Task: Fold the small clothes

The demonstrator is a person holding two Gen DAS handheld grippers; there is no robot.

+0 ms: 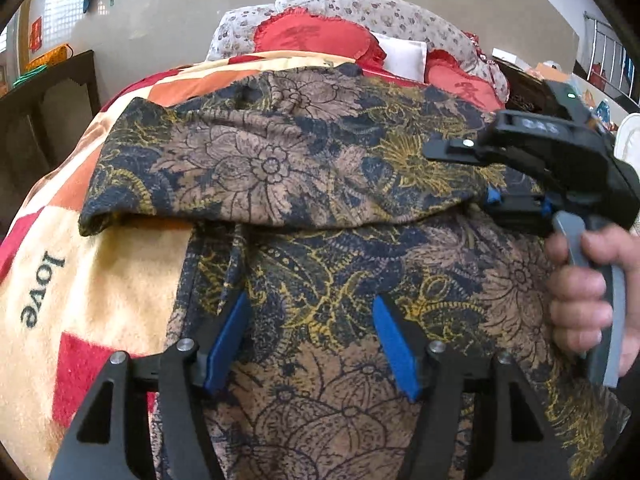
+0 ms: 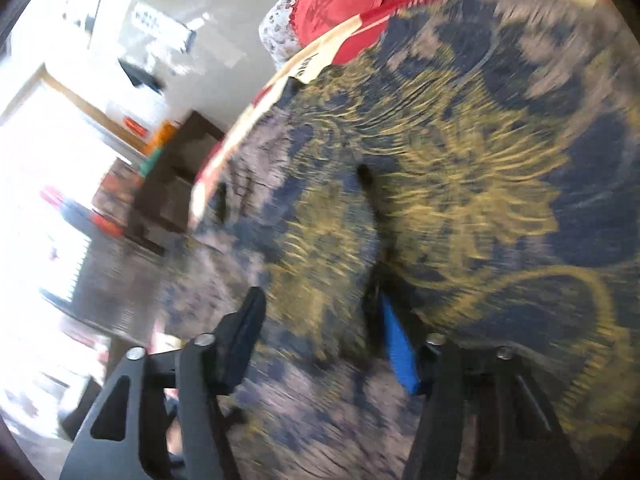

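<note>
A dark floral garment (image 1: pixel 304 184) in navy, tan and yellow lies on a bed, its far part folded over toward me. My left gripper (image 1: pixel 310 340) is open, its blue pads (image 1: pixel 228 344) spread just above the near part of the cloth, holding nothing. My right gripper (image 1: pixel 494 196) comes in from the right at the edge of the folded layer; a hand holds its handle. In the blurred right wrist view its jaws stand apart (image 2: pixel 320 336) with the garment (image 2: pixel 460 184) filling the space between and beyond them. I cannot tell if cloth is pinched.
The garment rests on a checked red, orange and cream blanket (image 1: pixel 92 280) printed "love". Red and floral pillows (image 1: pixel 320 36) lie at the bed's head. A dark wooden cabinet (image 1: pixel 44 120) stands at the left. A white railing (image 1: pixel 612 56) is at the far right.
</note>
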